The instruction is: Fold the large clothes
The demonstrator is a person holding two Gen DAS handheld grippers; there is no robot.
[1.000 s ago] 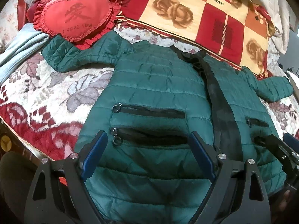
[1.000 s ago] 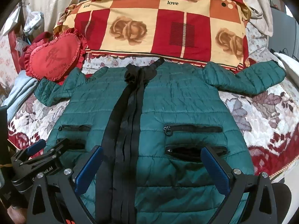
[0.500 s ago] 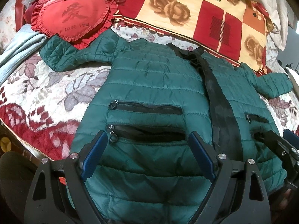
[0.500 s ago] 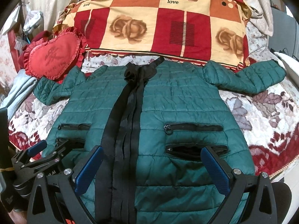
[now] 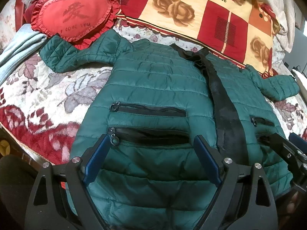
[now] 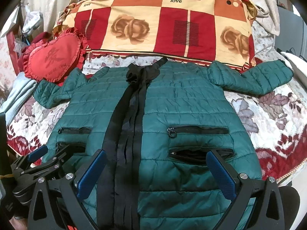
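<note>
Bed [image 6: 268, 115]: jacket [image 6: 182, 105] hem lies between 2 wide-spread jaws

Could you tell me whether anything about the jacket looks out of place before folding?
The green jacket lies flat, front up. Its lower pockets gape unzipped while the upper ones are closed, and its left sleeve cuff touches the heart-shaped pillow.
</note>
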